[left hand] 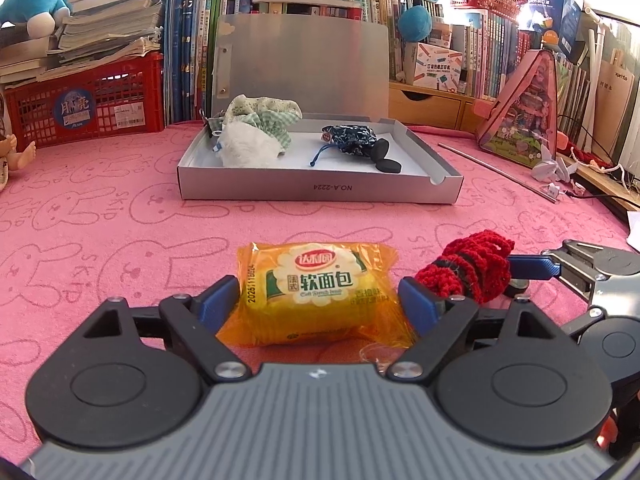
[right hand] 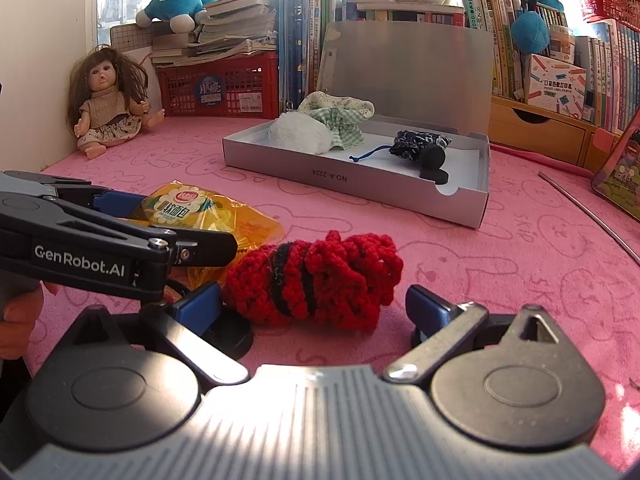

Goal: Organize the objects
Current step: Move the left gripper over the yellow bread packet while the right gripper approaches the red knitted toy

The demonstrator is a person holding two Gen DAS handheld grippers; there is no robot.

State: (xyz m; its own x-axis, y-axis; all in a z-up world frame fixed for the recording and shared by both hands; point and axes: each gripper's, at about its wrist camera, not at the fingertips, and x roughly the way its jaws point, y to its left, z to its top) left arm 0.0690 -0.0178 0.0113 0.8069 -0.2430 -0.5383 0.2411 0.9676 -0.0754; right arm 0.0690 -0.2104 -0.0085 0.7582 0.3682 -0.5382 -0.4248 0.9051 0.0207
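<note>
Left gripper point(left hand: 320, 296) spread wide around yellow plastic-wrapped bread packet point(left hand: 318, 292), clenching nothing. Right gripper point(right hand: 316, 300) released, flanking red crocheted yarn pouch point(right hand: 316, 276). Bare pink table point(left hand: 120, 232) separates both from open grey cardboard box point(left hand: 316, 190).

A brown-haired doll point(right hand: 106, 100) sits at the left of the frame on the pink tabletop point(right hand: 520, 264), beside a red crate point(right hand: 218, 86) stacked with papers; upper frame, blue plush toys point(right hand: 176, 4) top rows of books point(right hand: 516, 40); a thin metal rod point(right hand: 588, 210) lies right
</note>
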